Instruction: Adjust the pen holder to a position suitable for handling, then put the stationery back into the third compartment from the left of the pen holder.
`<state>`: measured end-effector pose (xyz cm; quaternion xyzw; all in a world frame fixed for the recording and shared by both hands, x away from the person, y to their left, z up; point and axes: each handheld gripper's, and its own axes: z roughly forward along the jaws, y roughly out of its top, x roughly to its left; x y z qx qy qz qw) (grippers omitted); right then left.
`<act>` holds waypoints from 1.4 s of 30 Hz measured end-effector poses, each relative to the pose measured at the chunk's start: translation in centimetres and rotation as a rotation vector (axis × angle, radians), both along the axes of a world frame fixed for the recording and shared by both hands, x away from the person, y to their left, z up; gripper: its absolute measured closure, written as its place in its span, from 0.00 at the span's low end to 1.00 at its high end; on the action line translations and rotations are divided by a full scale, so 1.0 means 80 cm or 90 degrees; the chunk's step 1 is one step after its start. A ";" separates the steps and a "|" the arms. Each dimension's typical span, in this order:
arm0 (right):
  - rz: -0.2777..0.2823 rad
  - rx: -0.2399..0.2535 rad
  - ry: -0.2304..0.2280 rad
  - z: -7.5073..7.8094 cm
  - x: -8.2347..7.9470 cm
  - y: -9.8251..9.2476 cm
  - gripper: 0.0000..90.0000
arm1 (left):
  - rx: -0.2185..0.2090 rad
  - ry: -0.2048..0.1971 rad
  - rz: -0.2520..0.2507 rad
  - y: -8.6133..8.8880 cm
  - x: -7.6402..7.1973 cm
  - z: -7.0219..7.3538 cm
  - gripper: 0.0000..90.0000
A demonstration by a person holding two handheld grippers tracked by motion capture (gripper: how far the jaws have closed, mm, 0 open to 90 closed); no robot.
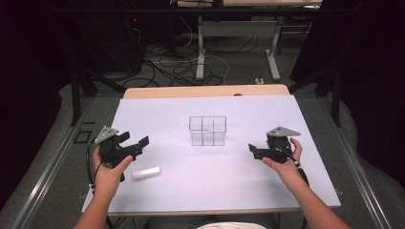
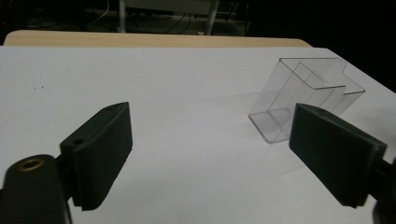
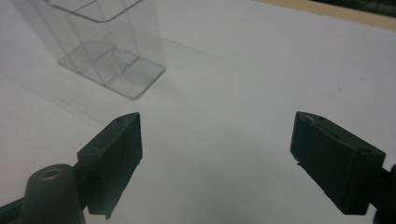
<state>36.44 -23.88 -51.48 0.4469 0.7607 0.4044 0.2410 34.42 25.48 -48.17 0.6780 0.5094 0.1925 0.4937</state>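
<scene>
White stick: point(image 1: 146, 172) lies flat on the counter point(image 1: 239, 181) in the lower left of the high view, just beside my left hand point(image 1: 107, 174) and nearer the bottom edge than my left tool point(image 1: 138, 141); nothing touches it.
Clear box: point(image 1: 207, 130) stands upright at the middle of the high view, divided into compartments that look bare; in the left tool's own view it sits at the right point(image 2: 303, 98), in the right tool's own view at the upper left point(image 3: 100, 44).
Left tool: jaws stand wide apart with only bare counter between them; it holds nothing and points toward the box.
Right tool: point(image 1: 251, 149) at the right of the high view, jaws apart, a little less wide than the left, holding nothing; it aims left toward the box, well apart from it.
Step in hand: as I judge it, both tools are free and the stick waits to be picked up, likely for the box.
Next move: I would bring the left tool back and down over the stick, line the jaws across its short side, then close; the stick looks round, so it may roll if I nudge it.
</scene>
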 end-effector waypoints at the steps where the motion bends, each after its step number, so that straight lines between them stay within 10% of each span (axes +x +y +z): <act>1: 0.019 -0.017 -0.011 0.000 0.002 0.008 0.19 | -0.002 -0.001 0.002 0.001 -0.001 -0.001 0.09; 27: 0.359 -0.137 -0.001 0.028 0.029 0.190 0.41 | -0.022 -0.006 0.034 0.015 -0.004 -0.012 0.00; 42: 0.475 -0.177 -0.005 0.016 0.023 0.264 0.49 | -0.010 0.000 0.032 0.012 0.000 -0.018 0.00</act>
